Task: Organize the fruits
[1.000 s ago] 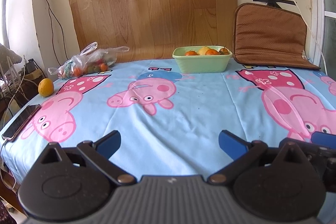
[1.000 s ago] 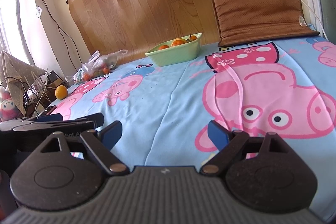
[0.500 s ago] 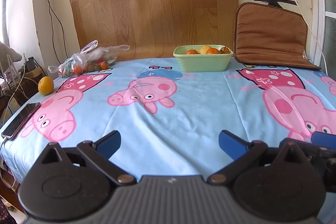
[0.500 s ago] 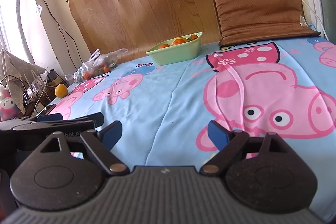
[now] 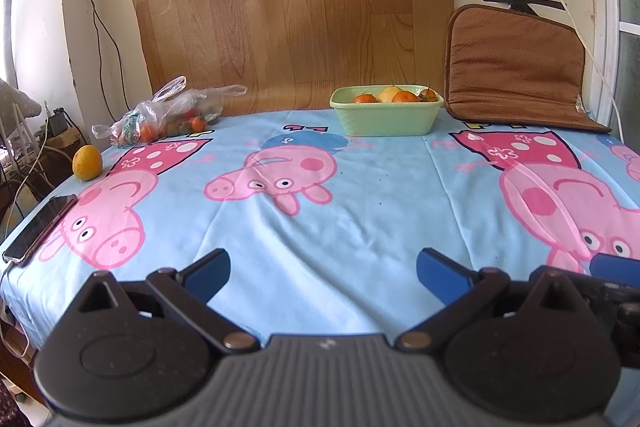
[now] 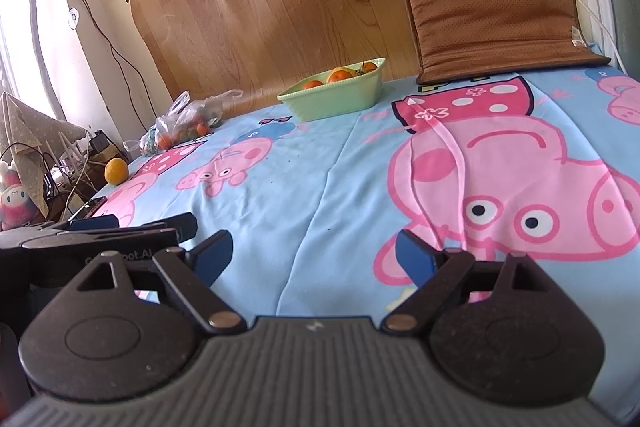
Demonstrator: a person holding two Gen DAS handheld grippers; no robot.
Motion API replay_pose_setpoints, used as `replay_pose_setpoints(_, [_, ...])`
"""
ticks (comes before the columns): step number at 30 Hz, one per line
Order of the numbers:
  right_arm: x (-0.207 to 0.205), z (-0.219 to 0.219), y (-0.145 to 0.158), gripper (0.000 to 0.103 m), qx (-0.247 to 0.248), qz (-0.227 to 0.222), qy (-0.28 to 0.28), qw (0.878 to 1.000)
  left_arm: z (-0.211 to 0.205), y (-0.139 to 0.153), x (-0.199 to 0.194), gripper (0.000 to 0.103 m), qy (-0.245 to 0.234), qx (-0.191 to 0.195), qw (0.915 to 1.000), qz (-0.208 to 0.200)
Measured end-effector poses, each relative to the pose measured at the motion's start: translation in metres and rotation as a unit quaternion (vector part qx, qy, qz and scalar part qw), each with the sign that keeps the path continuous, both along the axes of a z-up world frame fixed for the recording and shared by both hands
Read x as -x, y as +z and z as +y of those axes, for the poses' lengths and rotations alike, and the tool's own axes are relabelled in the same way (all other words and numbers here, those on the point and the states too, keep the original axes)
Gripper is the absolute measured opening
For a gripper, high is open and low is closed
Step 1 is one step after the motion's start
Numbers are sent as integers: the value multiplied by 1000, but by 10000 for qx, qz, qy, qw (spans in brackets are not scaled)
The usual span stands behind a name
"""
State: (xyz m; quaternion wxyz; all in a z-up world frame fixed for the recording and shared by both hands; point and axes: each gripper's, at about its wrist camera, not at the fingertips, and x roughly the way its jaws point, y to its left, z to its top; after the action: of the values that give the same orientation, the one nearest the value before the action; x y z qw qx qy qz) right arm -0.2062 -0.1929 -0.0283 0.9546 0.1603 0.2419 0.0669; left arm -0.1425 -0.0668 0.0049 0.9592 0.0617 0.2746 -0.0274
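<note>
Tablecloth (image 5: 360, 227): woven cloth, matt, soft, light creases; printed pink cartoon pigs on pale blue.
Basket (image 5: 386, 117): pale green plastic, smooth, faint ribbing on wall, low sheen.
Fruit in basket (image 5: 365, 98): orange skins, slightly glossy.
Loose yellow fruit (image 5: 87, 163): dimpled peel, matt-satin.
Bag (image 5: 168, 115): thin clear plastic film, crinkled, glossy highlights.
Wall sheet (image 5: 292, 7): wood-grain vinyl, smooth, mild shine, edges curling.
Cushion (image 5: 516, 67): brown perforated cloth, matt, stitched binding.
Phone (image 5: 38, 227): glossy dark glass face.
Left gripper (image 5: 322, 269): matt black textured plastic, brass-coloured rivets; fingers (image 5: 210, 273) blue, smooth, matt.
Right gripper (image 6: 314, 253): same finish.
</note>
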Motion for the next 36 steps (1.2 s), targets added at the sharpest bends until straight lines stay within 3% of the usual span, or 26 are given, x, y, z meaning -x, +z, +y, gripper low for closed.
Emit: replay_pose_setpoints(36, [3,-2,-2,91,-43,-9,-18,10000,0,0,3,103,-73,37,9999,92])
